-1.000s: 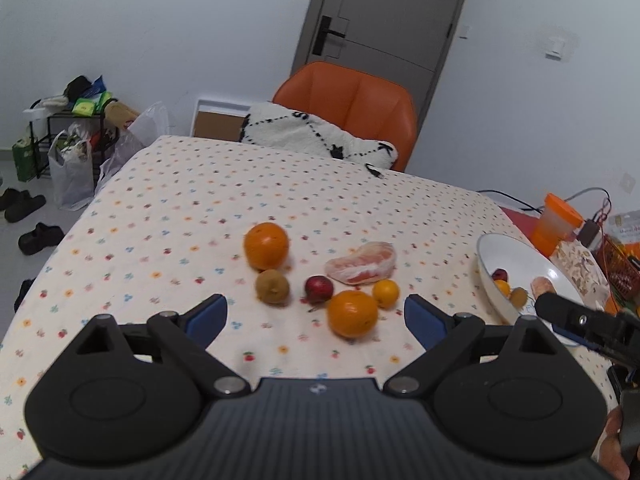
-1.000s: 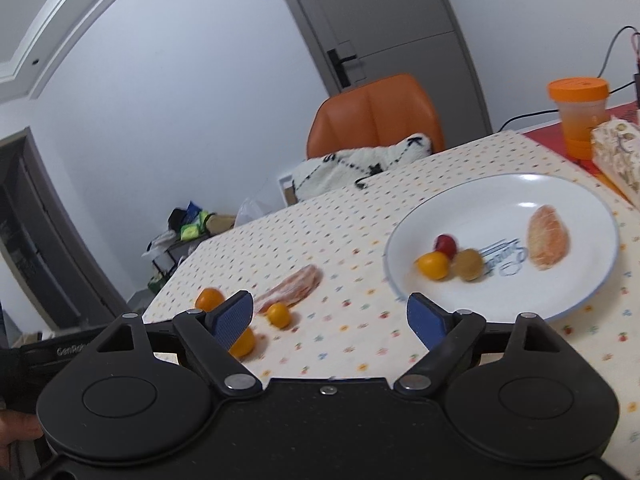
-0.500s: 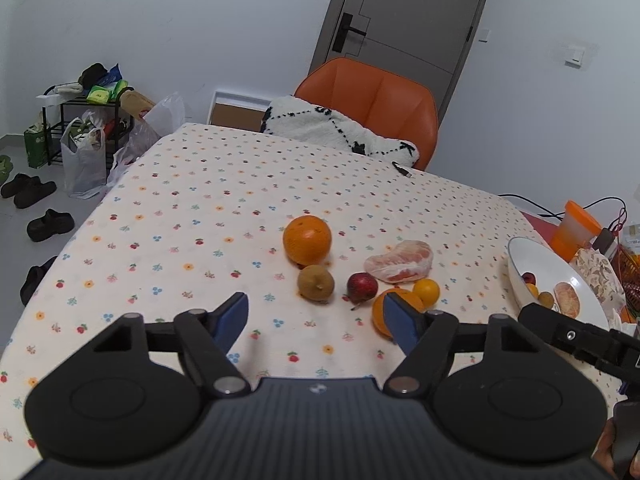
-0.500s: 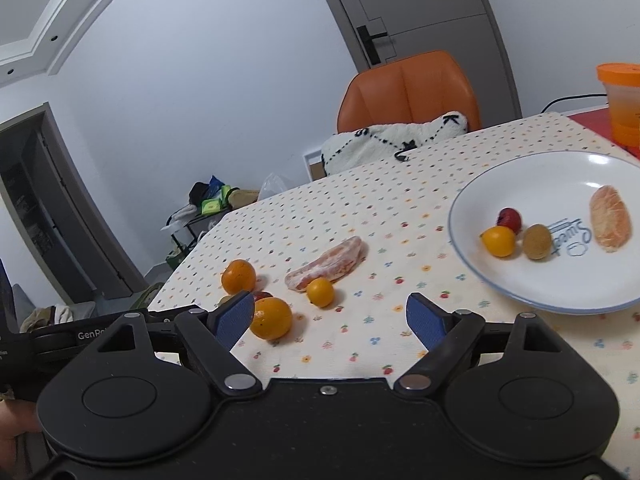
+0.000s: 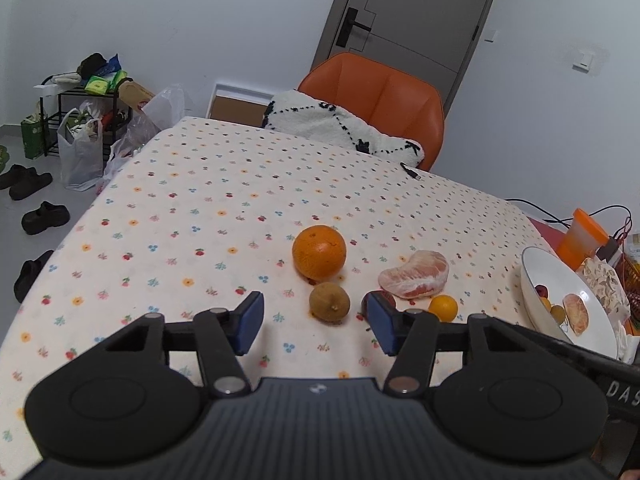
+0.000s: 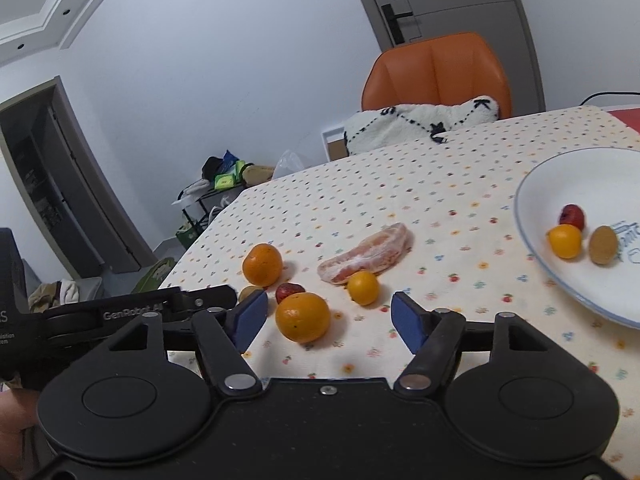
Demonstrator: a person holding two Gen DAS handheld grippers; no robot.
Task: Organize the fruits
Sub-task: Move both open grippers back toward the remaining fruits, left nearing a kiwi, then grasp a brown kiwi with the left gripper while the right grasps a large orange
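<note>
Fruits loose mid-surface, some plated

Oranges [image 6: 303, 317] [image 5: 319, 253], kiwi [image 5: 329, 303], pomelo segment [image 5: 414, 275] and kumquat [image 5: 443, 307] lie mid-surface. Plate [image 6: 536, 184] at right edge holds four pieces. Left tongs [image 5: 314, 323] and right tongs [image 6: 326, 317] both apart, empty.

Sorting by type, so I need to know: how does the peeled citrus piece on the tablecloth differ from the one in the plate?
The peeled citrus piece on the tablecloth looks larger and paler pink; the peeled citrus piece in the plate looks smaller and more orange. The first lies on the bare cloth among loose fruit, the second inside the white plate. Both are peeled, with white pith showing.
</note>
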